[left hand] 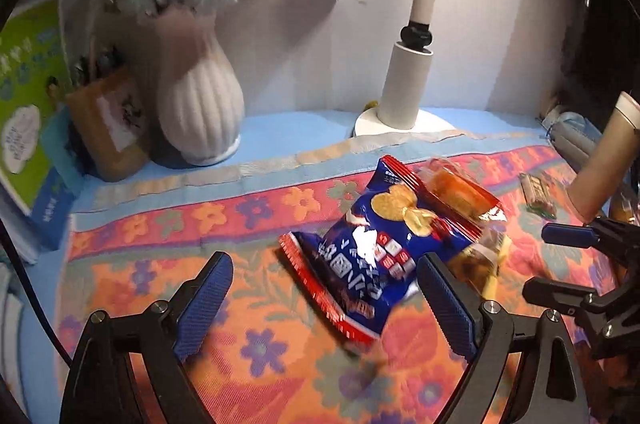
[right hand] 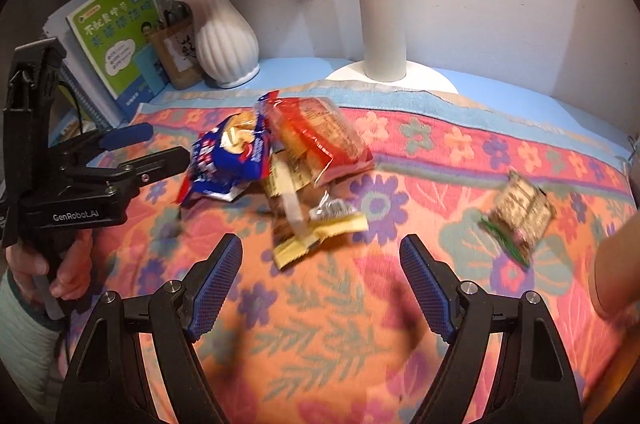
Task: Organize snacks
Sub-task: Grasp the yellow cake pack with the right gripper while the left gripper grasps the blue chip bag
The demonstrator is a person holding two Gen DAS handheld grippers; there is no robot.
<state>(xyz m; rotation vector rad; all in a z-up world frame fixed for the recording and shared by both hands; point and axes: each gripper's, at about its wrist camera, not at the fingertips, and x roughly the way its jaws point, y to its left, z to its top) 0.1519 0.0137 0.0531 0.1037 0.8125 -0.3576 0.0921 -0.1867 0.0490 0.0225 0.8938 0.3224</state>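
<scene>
A blue snack bag (left hand: 372,248) lies on the flowered cloth, partly between the fingers of my open left gripper (left hand: 324,288). It also shows in the right wrist view (right hand: 224,156). A red-and-clear pastry pack (left hand: 460,192) leans on it, seen in the right wrist view too (right hand: 320,136). Yellow-edged clear packs (right hand: 308,216) lie in front of the pile. A small green-and-white packet (right hand: 520,216) lies apart to the right, and also shows in the left wrist view (left hand: 538,194). My right gripper (right hand: 320,284) is open and empty, short of the pile.
A white ribbed vase (right hand: 224,32) with flowers, books (right hand: 112,32) and a brown pen holder (right hand: 176,52) stand at the back left. A white lamp base (right hand: 384,64) stands at the back middle. A bare forearm (right hand: 616,264) shows at the right.
</scene>
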